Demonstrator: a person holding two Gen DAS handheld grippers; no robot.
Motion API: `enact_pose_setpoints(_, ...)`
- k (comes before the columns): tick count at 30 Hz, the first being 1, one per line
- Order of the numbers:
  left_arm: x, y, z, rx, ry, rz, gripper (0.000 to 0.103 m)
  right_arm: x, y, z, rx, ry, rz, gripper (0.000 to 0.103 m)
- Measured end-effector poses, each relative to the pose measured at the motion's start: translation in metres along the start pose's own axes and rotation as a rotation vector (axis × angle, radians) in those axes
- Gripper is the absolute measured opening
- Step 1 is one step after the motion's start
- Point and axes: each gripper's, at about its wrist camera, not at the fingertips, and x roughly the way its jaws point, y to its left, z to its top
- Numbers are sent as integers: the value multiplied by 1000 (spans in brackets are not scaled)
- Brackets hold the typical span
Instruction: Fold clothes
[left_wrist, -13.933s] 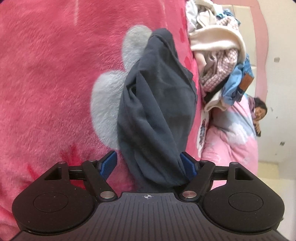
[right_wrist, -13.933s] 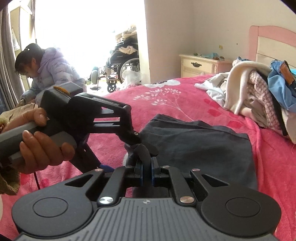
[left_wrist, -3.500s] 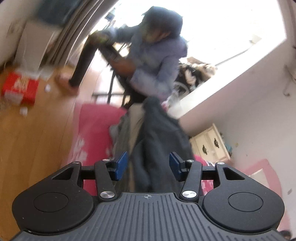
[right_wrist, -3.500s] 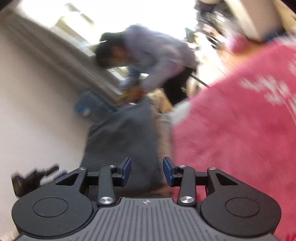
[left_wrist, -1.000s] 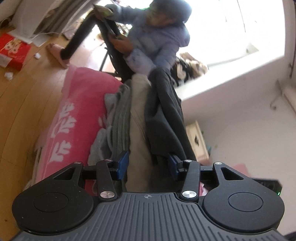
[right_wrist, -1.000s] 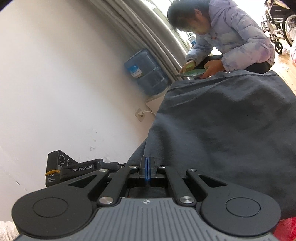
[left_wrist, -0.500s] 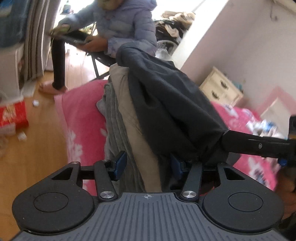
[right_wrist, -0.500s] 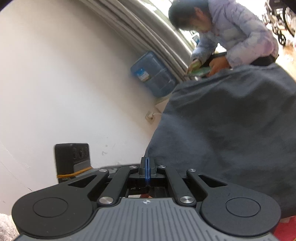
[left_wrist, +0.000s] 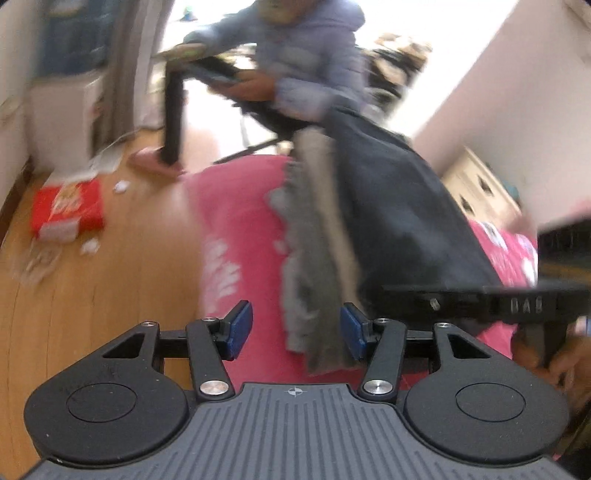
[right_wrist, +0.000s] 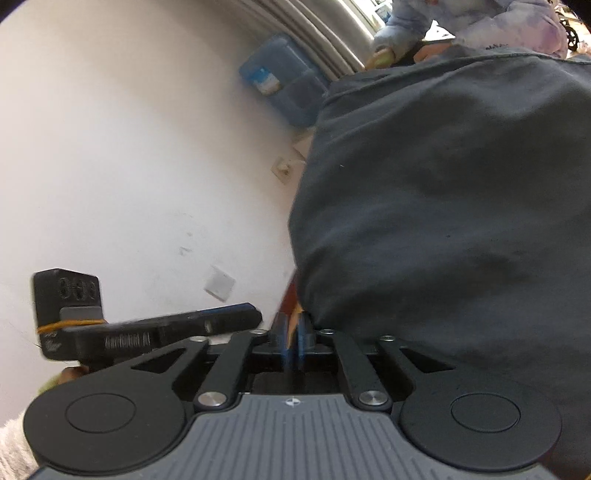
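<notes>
From your left wrist view, your left gripper (left_wrist: 295, 328) has its 2 fingers (left_wrist: 239, 325) spread wide, gripping nothing; a grey folded garment (left_wrist: 314, 258) lies between them on the pink bed (left_wrist: 236, 236). The dark garment (left_wrist: 391, 206) lies on top, to the right, your right gripper (left_wrist: 461, 302) at its near edge. A person in a lilac jacket (left_wrist: 306, 62) sits beyond.

From your right wrist view, your right gripper (right_wrist: 291, 339) has its fingers almost together, a thin gap showing; whether cloth is pinched, I cannot tell. The dark garment (right_wrist: 443, 192) fills the right side, and your left gripper (right_wrist: 147, 332) shows at the left.
</notes>
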Motion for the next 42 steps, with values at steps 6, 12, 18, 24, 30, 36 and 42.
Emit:
enact_pose_setpoints(6,-13,5,24,-192,-142,-125,53,-22,29,-16,-170,-59,20,53)
enact_pose_setpoints(12,26,-36,37,-61,-117,-135,53,-52,34,-28,-206,-127,1,54)
enact_pose_setpoints(18,48,-21,34,-121,-75,-91,53,-113,2,-21,-157,-249,-86,54)
enact_pose_setpoints(24,43,-17,54,-215,-158,-204,61,-158,-90,36,159,-417,-154,69)
enact_pose_setpoints(30,77,-26,76,-235,-149,-187,62,-127,-165,72,291,-309,-147,73)
enact_pose_setpoints(36,92,-30,70,-235,-172,-210,37,-105,-178,73,295,-274,-69,28)
enact_pose_setpoints(42,84,-36,64,-214,-226,-221,12,-112,-161,76,186,-355,-61,10)
